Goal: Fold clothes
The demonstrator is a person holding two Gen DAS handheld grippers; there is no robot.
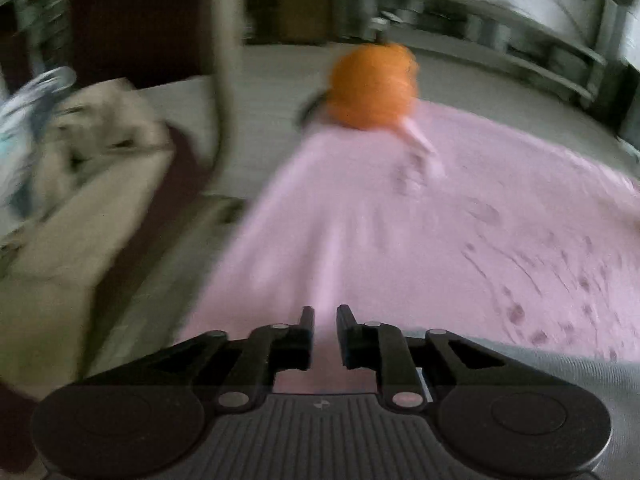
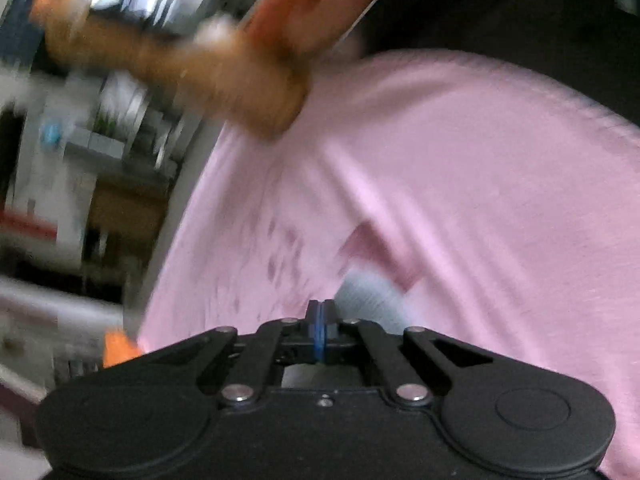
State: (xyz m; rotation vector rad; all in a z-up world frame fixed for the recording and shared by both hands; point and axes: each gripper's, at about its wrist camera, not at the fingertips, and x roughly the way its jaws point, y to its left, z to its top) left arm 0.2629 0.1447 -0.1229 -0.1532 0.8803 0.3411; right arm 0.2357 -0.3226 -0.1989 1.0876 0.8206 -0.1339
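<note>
A pink garment (image 1: pixel 400 220) with small dark purple print marks is lying spread out ahead of both sets of jaws, filling most of each wrist view. In the left wrist view it is stretching forward and to the right from just past the fingertips, its printed patch sitting to the right of the jaws; a twisted pink strip of it is rising toward an orange rounded thing (image 1: pixel 372 86) at its far end — too blurred to name more closely.

The left gripper (image 1: pixel 323 320) is hovering over the near edge of the pink cloth with its jaws standing slightly apart; pink is showing through the gap, but whether the pads are pinching any of it I cannot tell. A grey fabric (image 1: pixel 560 364) is lying just to the right of the jaws.

The right gripper (image 2: pixel 321 312) is holding its jaws clenched, the blue pads pressed together with no cloth visible between them. The pink garment (image 2: pixel 440 200) is bunching in folds ahead and to the right, and a patch of grey (image 2: pixel 368 292) is showing just beyond the fingertips. Farther ahead and to the left, the other hand-held device (image 2: pixel 180 68) — orange-brown and blurred — is meeting the cloth's far edge.

Left of the left jaws, a beige piece of furniture (image 1: pixel 80 240) is carrying crumpled pale cloth (image 1: pixel 104 124).
</note>
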